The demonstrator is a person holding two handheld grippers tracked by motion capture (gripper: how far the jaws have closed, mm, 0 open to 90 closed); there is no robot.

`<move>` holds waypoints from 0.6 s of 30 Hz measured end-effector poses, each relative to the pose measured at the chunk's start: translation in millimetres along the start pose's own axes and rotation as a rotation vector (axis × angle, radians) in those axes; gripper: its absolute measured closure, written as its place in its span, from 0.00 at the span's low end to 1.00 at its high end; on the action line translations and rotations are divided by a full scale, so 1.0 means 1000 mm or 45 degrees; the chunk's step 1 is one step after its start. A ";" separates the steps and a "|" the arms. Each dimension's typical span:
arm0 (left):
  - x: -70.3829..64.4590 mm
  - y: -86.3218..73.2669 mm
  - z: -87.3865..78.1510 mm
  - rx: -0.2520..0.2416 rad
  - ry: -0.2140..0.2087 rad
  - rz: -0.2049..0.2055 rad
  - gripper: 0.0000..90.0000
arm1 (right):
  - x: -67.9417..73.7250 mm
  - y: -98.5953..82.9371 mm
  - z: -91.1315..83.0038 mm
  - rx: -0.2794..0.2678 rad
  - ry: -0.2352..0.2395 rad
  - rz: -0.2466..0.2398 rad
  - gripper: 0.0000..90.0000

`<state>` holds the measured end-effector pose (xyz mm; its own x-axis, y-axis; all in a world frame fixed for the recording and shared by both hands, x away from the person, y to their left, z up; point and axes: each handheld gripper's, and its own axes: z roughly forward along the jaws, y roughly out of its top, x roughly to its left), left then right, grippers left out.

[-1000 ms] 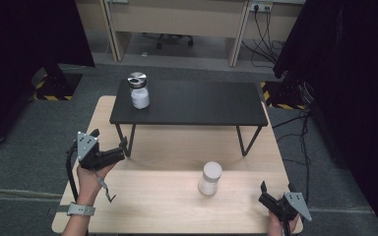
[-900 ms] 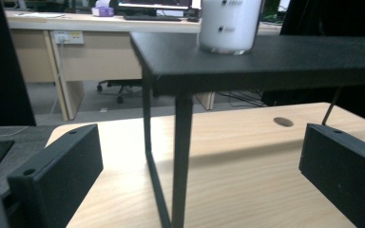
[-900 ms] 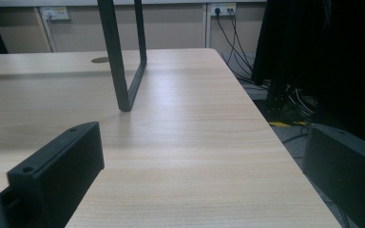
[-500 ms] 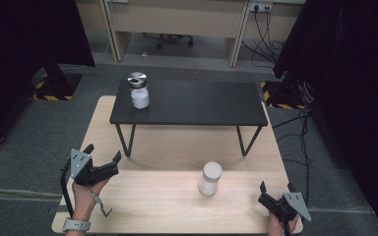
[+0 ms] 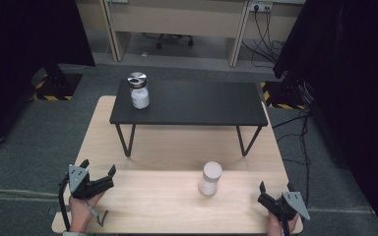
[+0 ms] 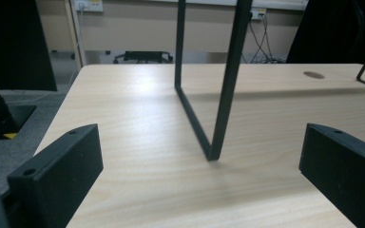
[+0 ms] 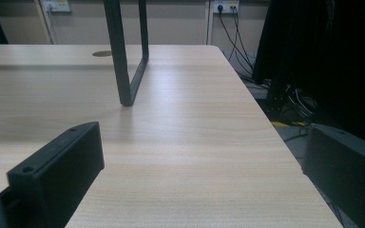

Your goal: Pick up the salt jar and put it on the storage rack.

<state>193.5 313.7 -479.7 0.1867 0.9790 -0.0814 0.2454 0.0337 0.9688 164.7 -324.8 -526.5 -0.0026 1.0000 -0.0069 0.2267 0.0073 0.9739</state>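
Two grippers, high view: we hold the left gripper [image 5: 98,173] at the near left corner of the table [image 5: 167,147] and the right gripper [image 5: 274,189] at the near right corner; both stand with jaws apart and nothing between them.
White jar, high view: we see the white jar [image 5: 210,178] upright on the table, near the front edge, between the two grippers and nearer the right one, touching neither.
Shelf, high view: the black shelf [image 5: 192,102] stands on thin legs across the far half of the table.
Lidded jar, high view: the lidded jar [image 5: 139,90] stands upright on the shelf's left end, well apart from both grippers.
Left gripper view: our jaws are wide, with bare table [image 6: 180,142] between them; a shelf leg [image 6: 218,95] stands on the wood ahead, slightly right of centre.
Right gripper view: our jaws are wide here too, over bare table [image 7: 180,142] close to its right edge; a shelf leg [image 7: 123,57] stands ahead to the left.
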 end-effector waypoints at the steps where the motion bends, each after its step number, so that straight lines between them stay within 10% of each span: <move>1: 0.001 -0.002 -0.001 0.002 0.003 -0.006 0.00 | 0.000 0.000 0.000 0.002 -0.001 -0.005 0.00; 18: 0.014 -0.035 -0.007 0.015 0.048 -0.039 0.00 | 0.003 0.003 0.002 0.029 -0.007 -0.045 0.00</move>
<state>180.9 327.5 -512.8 0.1433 0.9844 -0.1021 0.2618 0.0618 0.9631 167.4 -321.3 -523.9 -0.0055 0.9991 -0.0428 0.2484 0.0428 0.9677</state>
